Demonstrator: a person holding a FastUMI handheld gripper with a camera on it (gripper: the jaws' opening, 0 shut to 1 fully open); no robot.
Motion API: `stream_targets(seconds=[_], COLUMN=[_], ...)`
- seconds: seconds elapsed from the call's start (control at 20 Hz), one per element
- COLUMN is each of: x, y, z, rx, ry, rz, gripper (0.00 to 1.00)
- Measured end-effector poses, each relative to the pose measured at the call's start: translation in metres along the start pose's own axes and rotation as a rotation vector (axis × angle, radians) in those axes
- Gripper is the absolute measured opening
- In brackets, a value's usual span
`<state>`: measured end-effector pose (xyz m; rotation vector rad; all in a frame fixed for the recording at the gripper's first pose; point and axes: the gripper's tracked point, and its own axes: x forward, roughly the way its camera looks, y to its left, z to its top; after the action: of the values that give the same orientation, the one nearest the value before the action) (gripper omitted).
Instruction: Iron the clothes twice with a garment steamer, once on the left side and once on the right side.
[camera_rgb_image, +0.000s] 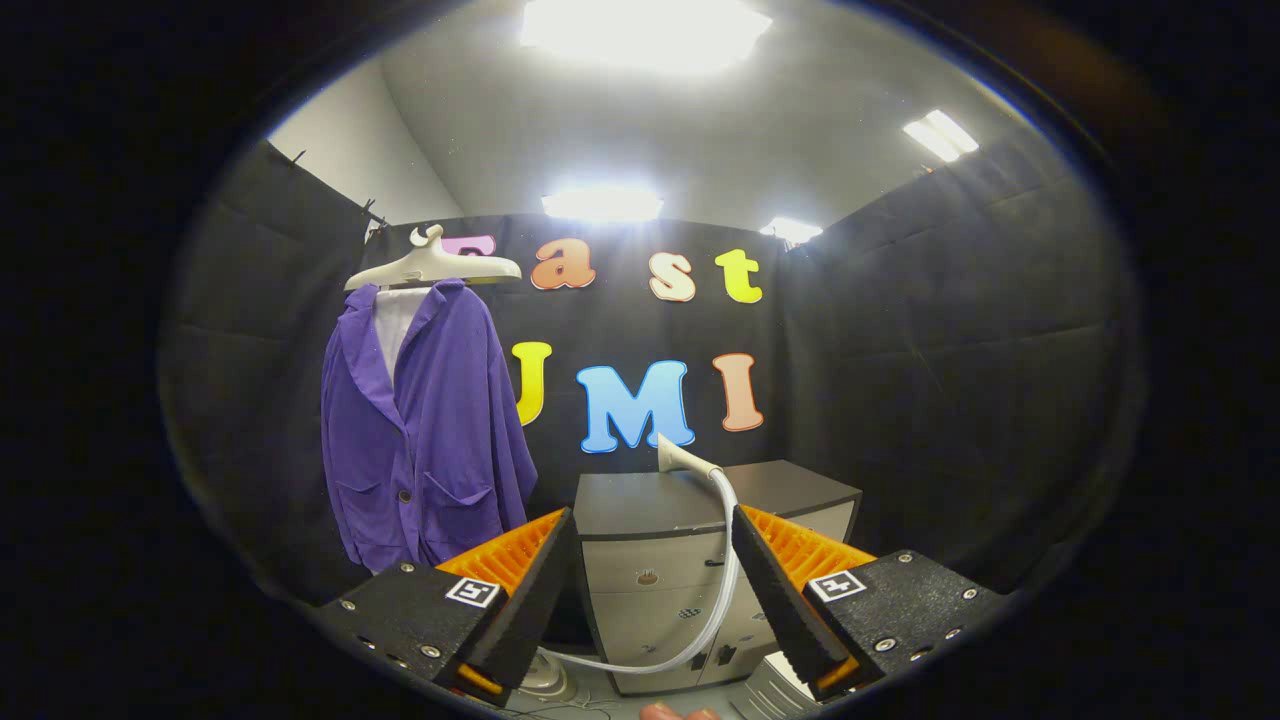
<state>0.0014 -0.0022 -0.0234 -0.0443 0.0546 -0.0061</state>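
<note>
The gripper stands with its fingers spread wide, grasping nothing. Beyond the gap between them sits a grey cabinet, and on its top rests the garment steamer head, pale and cone-shaped, pointing up and to the left. Its white hose curves down the cabinet front and passes low between the fingers toward a rounded base near the floor (only partly seen). Well beyond the left finger, off to that side, a purple jacket hangs on a cream hanger. It has lapels, two patch pockets, a dark button, and a white lining showing at the neck.
</note>
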Motion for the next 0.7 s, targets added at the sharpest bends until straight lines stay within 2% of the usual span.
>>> stream_targets(seconds=[0.4,0.7], x=[-0.001,0.004], y=[0.009,0.007], z=[-0.014,-0.015], rx=[-0.002,-0.005], ry=[0.026,0.039], rz=[0.031,0.025], gripper=[0.95,0.95])
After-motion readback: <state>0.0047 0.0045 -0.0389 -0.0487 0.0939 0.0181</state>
